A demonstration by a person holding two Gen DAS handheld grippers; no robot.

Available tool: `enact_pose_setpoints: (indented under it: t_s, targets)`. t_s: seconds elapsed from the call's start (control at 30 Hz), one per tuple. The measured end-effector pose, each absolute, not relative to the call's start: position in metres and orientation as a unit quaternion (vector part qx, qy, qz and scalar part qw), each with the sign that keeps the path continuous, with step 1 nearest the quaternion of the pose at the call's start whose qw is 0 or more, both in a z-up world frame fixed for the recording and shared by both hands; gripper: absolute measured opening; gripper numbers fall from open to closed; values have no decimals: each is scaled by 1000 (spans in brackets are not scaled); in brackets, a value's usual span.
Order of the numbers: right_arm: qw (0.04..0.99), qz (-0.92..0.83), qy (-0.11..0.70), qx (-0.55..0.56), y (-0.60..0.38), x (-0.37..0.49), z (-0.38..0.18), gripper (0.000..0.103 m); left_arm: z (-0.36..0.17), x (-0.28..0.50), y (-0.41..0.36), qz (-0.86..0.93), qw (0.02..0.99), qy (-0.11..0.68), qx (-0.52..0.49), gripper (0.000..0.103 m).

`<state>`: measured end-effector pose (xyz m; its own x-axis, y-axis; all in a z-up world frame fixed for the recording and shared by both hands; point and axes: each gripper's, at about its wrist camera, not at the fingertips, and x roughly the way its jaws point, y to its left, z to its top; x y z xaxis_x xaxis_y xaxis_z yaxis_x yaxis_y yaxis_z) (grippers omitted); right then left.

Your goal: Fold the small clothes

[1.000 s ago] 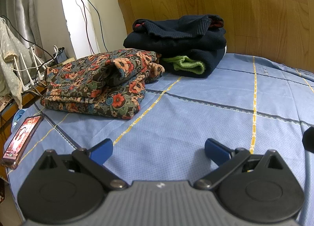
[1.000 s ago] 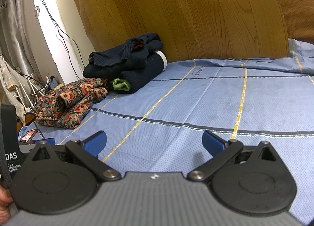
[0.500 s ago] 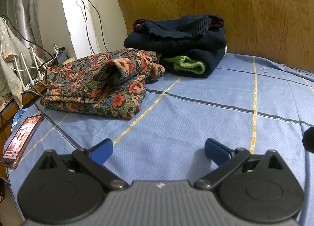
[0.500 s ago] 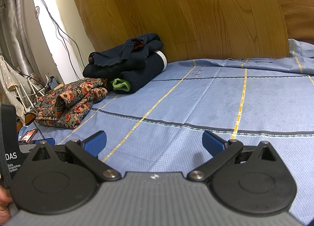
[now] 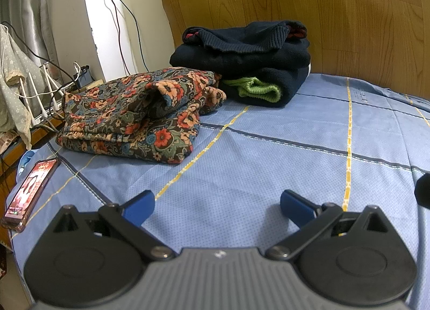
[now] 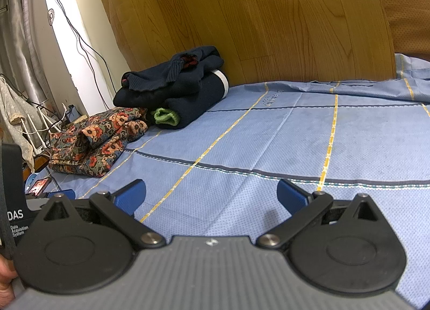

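Holding both the left gripper (image 5: 217,203) and right gripper (image 6: 211,197) wide and empty, we judge the flowered garment (image 5: 134,113) and dark pile (image 5: 242,60) already folded, with nothing unfolded visible.

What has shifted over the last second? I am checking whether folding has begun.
Nothing has visibly changed. Both claws, left and right, stay open and empty above the blue sheet, and the floral garment, the dark pile and the phone lie where they were.
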<state>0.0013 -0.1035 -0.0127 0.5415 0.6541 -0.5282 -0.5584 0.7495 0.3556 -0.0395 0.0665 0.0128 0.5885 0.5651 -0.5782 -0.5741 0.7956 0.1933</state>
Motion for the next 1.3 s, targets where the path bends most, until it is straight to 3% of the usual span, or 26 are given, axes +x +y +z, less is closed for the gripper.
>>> enact_pose_setpoints:
  t_s: [1.3]
  targets:
    - [875, 348, 330, 72, -105, 2, -12, 103, 13, -39, 68, 326, 887, 328, -8, 103]
